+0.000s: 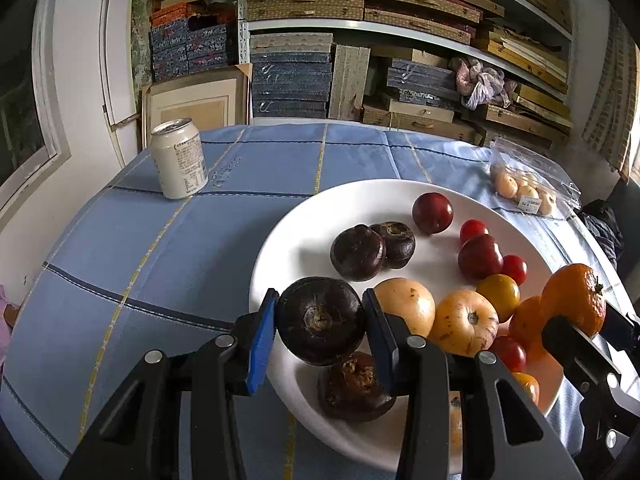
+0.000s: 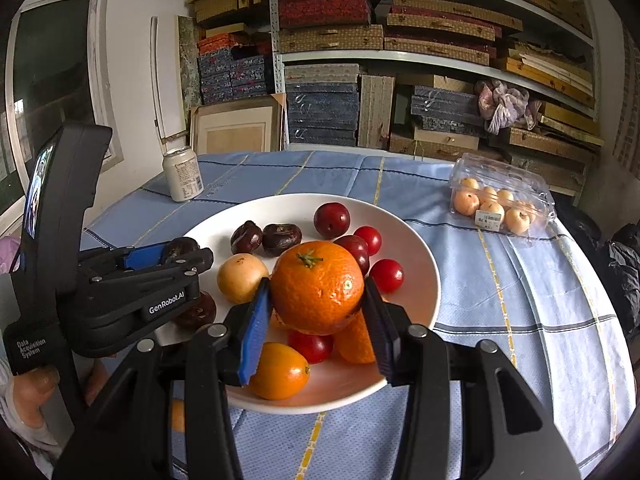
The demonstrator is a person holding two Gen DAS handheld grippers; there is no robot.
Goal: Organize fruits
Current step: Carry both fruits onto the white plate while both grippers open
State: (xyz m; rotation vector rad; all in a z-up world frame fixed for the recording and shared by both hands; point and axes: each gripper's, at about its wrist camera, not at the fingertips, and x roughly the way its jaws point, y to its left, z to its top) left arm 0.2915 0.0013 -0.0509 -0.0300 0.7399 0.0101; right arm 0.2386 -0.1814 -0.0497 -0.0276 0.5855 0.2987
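Pale drink can (image 1: 179, 159) upright on the blue checked tablecloth (image 1: 168, 248), far left corner, well apart from everything else. Clear plastic clamshell box (image 2: 502, 199) of small tan round things (price sticker on the front) on the cloth at the far right. Behind the table, metal shelving (image 2: 436, 58) packed with flat patterned boxes in blue, red and straw tones. Bundle of pinkish cloth (image 2: 504, 106) on a lower shelf. Framed picture (image 1: 196, 102) leaning against the stacks. Window (image 2: 52, 76) on the left wall
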